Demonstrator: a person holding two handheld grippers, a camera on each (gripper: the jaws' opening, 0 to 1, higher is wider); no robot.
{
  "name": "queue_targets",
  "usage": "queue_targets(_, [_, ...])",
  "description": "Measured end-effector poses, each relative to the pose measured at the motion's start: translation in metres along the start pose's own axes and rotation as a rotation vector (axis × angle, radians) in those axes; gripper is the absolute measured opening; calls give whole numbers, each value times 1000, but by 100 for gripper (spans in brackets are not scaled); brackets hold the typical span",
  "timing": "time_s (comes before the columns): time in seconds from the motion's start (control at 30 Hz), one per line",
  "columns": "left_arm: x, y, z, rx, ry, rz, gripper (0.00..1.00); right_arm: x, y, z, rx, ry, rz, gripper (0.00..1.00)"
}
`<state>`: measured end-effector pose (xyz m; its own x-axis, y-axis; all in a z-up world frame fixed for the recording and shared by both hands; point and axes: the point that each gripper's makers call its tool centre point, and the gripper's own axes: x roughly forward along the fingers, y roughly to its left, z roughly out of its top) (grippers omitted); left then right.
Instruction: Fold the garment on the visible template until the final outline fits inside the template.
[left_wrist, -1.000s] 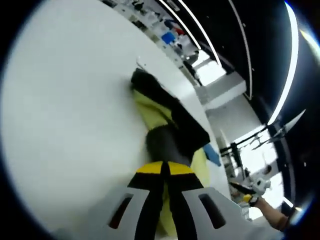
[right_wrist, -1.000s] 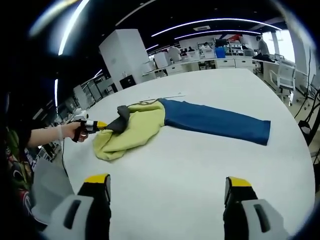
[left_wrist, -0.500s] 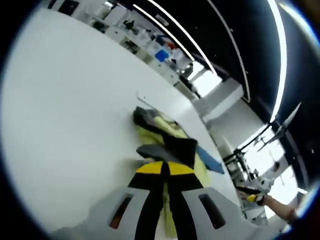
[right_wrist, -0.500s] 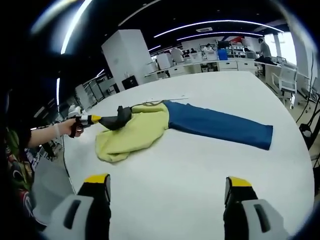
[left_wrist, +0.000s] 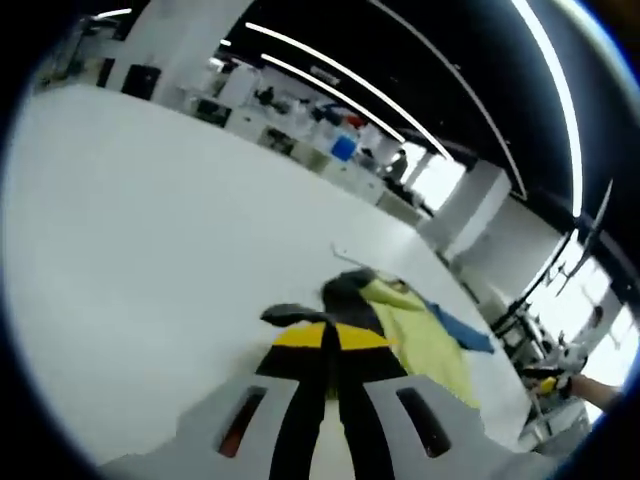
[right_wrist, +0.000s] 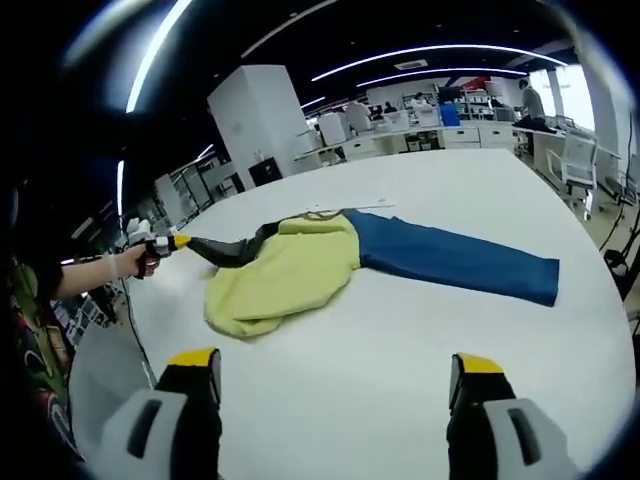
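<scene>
A big white table (right_wrist: 420, 340) takes up most of the floor. Behind it stands a white square pillar (right_wrist: 250, 115), with desks (right_wrist: 440, 125) along the far wall, a blue box (left_wrist: 343, 148), and bright strip lights (right_wrist: 420, 55) overhead.

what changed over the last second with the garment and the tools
The left tool, shut on the dark sleeve, has pulled it outward, away from the yellow body, so it now stretches out nearly straight. The right tool stays open and idle above the table; the blue sleeve lies flat as before.
</scene>
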<state>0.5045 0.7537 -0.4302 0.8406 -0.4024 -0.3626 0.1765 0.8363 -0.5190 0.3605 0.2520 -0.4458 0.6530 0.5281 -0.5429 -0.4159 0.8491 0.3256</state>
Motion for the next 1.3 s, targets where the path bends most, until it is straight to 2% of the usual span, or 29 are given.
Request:
queue_targets(0.13, [-11,25,9,3,-6,51,0,3,11,-3,9,9,-1,96])
queue_targets(0.27, [-19,41,20,24,-26,73,0,6,20,0,10,9,-4,96])
queue_targets(0.3, [-21,48,26,43,-44,86,0,7,22,1,10,10,-8,96])
queue_targets(0.37, [-22,59,35,29,-67,94,0,9,25,1,8,16,-15,96])
queue_targets(0.47, [-23,66,44,24,-104,99,0,10,30,4,4,18,-24,96])
queue_targets(0.63, [-14,111,70,19,-159,125,0,11,36,3,-2,39,-41,96])
queue_targets(0.73, [-11,129,79,20,-184,140,0,9,38,3,-3,52,-51,96])
queue_targets(0.83, [-6,148,82,5,-183,151,0,7,38,3,-6,65,-64,96])
queue_targets(0.9, [-3,162,86,33,-183,168,0,6,38,3,-5,71,-74,96])
queue_targets(1.0, [1,176,88,34,-193,170,0,6,37,1,-6,88,-87,96])
queue_targets(1.17, [16,205,72,55,-131,204,0,9,40,-2,0,110,-99,97])
queue_targets(1.3, [21,219,59,35,-101,222,0,11,42,-4,-2,126,-104,97])
